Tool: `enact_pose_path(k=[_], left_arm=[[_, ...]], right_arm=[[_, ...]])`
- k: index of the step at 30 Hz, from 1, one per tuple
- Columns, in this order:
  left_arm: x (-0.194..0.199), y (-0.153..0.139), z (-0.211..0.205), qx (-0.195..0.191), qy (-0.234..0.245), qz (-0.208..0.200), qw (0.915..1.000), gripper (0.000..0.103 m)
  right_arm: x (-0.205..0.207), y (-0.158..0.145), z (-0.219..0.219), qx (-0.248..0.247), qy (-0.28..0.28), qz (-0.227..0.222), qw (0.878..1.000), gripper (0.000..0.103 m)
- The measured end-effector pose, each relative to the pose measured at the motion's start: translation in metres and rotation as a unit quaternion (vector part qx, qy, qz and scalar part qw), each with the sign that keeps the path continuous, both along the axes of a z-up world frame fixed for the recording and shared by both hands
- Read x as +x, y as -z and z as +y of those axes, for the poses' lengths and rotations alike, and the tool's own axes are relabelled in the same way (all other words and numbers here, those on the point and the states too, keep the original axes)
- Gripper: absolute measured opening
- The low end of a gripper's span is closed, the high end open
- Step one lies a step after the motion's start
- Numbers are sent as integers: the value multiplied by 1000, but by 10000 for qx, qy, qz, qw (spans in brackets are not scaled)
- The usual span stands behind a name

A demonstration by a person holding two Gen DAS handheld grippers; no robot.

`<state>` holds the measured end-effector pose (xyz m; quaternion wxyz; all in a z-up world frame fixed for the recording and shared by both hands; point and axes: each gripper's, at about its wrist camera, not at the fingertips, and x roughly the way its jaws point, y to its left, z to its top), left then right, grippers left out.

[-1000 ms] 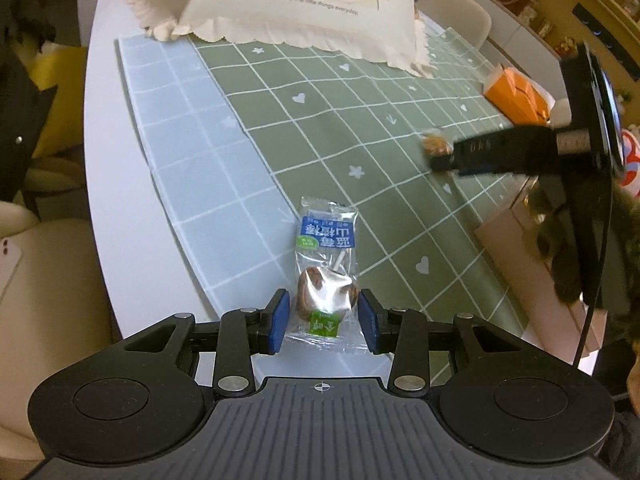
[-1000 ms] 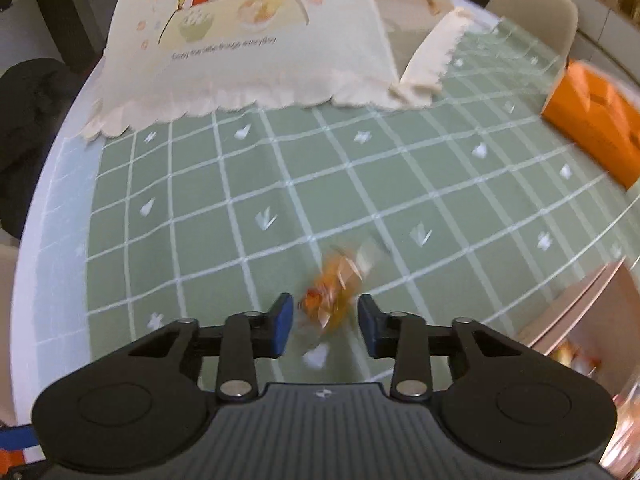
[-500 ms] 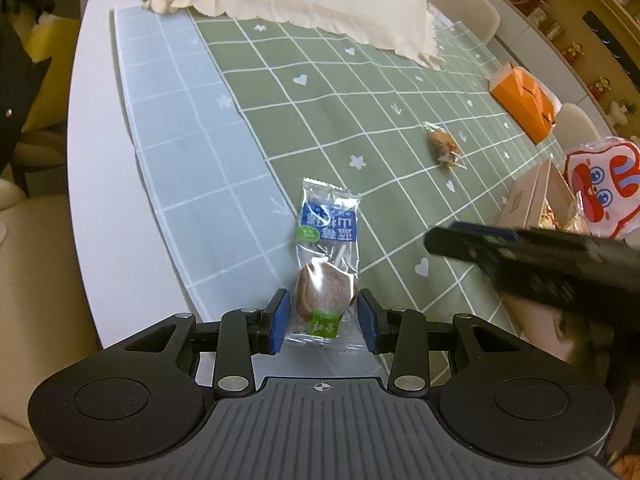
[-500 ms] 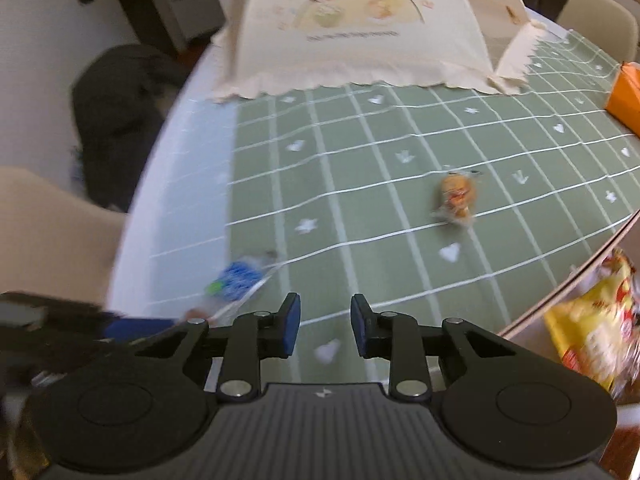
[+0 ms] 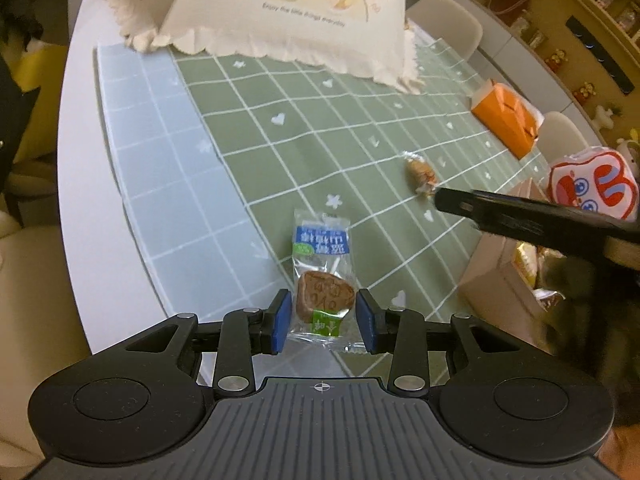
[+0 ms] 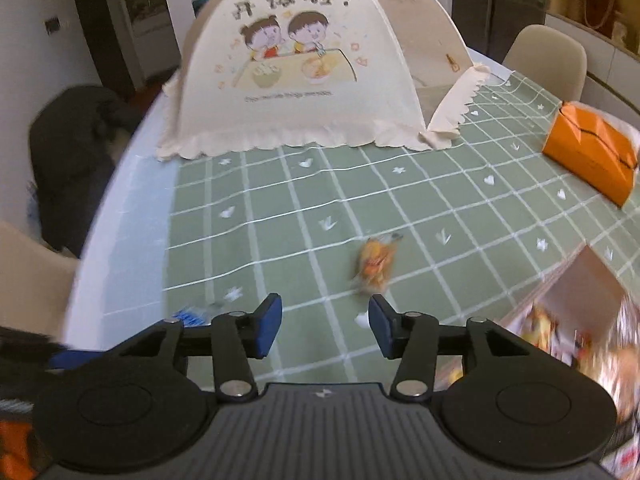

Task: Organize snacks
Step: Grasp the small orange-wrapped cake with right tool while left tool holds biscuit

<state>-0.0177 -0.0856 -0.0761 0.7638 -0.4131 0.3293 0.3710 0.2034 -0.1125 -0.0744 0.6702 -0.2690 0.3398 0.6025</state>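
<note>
On the table I count two loose wrapped snacks: one clear packet [image 5: 323, 280] with a brown biscuit on a stick, and one small orange-wrapped sweet [image 5: 420, 171]. There is one cream food cover [image 6: 316, 76], one orange box [image 6: 592, 158], one checked green cloth [image 5: 320, 152], one open box [image 5: 508, 280] holding more packets than I can count, and one red and white bag [image 5: 592, 184]. Two grippers are about, and I see two pale chairs [image 5: 444, 24] beyond the table.

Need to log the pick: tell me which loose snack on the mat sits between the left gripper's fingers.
The blue-labelled lollipop packet, lying between the closing left gripper near the mat's edge. The orange-wrapped candy lies further out, ahead of the opening, empty right gripper.
</note>
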Motion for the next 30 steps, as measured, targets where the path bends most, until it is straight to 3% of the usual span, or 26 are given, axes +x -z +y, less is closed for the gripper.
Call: enact_pose_path(k=[3, 7, 10, 11, 15, 20, 25, 30], left_arm=[[-2, -17, -3, 231, 61, -33, 9997, 40], [-10, -39, -4, 553, -14, -53, 9985, 39], [-17, -44, -4, 552, -130, -138, 9983, 39], [-18, -44, -3, 548, -145, -144, 9983, 39], [-20, -40, 0, 437, -171, -197, 9987, 39], [-15, -40, 2, 411, -59, -229, 9989, 39], [-7, -40, 3, 446, 84, -1, 9990, 39], [1, -35, 1, 399, 318, 102, 9986, 39]], right_arm=[[11, 14, 27, -291, 256, -276, 9989, 48], [26, 30, 46, -547, 357, -60, 9978, 48], [21, 37, 54, -696, 225, 80, 9973, 34], [17, 39, 56, -742, 144, 160, 9970, 24], [-3, 37, 56, -780, -160, 271, 9965, 17], [-23, 34, 39, -861, -414, 518, 9941, 17], [-32, 32, 12, -866, -427, 828, 9919, 17], [-31, 19, -9, -668, -288, 593, 9956, 17]])
